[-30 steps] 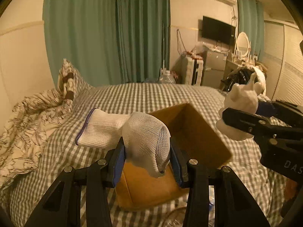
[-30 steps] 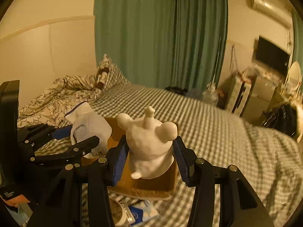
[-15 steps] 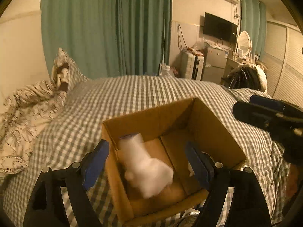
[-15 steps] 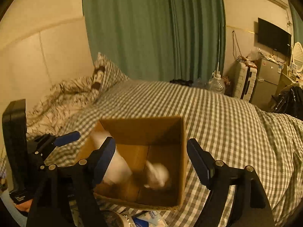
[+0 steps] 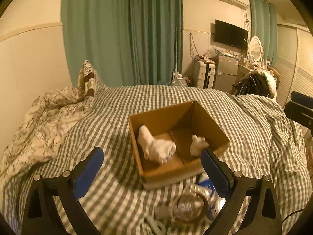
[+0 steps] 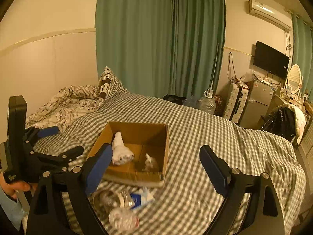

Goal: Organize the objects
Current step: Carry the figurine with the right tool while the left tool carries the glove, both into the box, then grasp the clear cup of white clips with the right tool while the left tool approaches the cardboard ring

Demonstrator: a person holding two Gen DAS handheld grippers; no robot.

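Observation:
An open cardboard box (image 5: 213, 125) (image 6: 166, 137) rests on the checked bed. Inside it lie a white knitted glove (image 5: 156, 146) (image 6: 120, 149) on the left and a small white figurine (image 5: 197, 145) (image 6: 149, 161) on the right. My left gripper (image 5: 151, 166) hangs back from the box over its near edge, jaws still opening, nothing between them. My right gripper (image 6: 156, 165) is likewise pulled back, jaws still opening and empty. In the right wrist view, the left gripper (image 6: 58, 143) shows at the left edge, held by a hand (image 6: 15, 186).
A clear tape roll (image 5: 187, 201) (image 6: 109, 197), a blue-and-white packet (image 5: 209, 186) (image 6: 140, 197) and a plastic bottle (image 6: 123, 219) lie on the bedcover in front of the box. A crumpled patterned duvet (image 5: 45, 121) is piled at the left. Furniture stands beyond the bed's far right.
Both grippers opened and dropped their loads: the glove and the figurine fell into the box. Both grippers then drew back and up, so the box looks smaller.

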